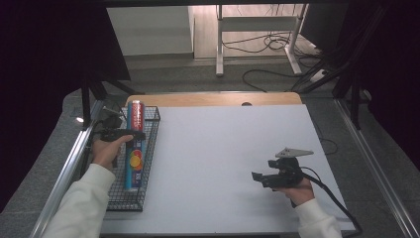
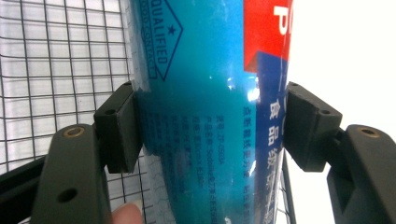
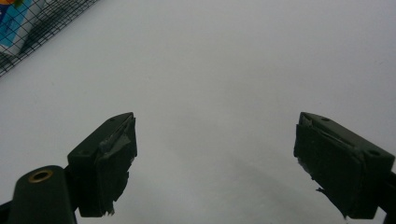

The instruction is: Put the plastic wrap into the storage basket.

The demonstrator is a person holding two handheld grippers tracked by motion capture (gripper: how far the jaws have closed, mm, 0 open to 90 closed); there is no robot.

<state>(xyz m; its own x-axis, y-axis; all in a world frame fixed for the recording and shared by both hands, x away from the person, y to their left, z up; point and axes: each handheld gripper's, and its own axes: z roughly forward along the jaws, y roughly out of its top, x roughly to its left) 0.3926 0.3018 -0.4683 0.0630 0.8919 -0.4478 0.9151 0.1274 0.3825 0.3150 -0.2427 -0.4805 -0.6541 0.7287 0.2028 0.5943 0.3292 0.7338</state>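
- One long blue box (image 1: 134, 157) with a red end, lying lengthwise in one black wire basket (image 1: 147, 163); two claws, one per hand
- Basket sits at the left edge of the white worktop (image 1: 218, 163); the rest of the worktop is bare white sheet with a strip of wood along its far edge
- Room: grey carpet around the worktop; white desk legs and loose black cables on the floor beyond; dark curtains at either side
- Left claw (image 1: 132, 135): closed across the box near its middle; in the left gripper view both pads press on the box's (image 2: 210, 116) sides, wire mesh (image 2: 60, 70) behind it; box lies low in the basket, whether it rests on the mesh floor cannot be told
- Right claw (image 1: 257, 177): low over the worktop at the near right, well apart from the basket; in the right gripper view its jaws stand wide apart with nothing between them
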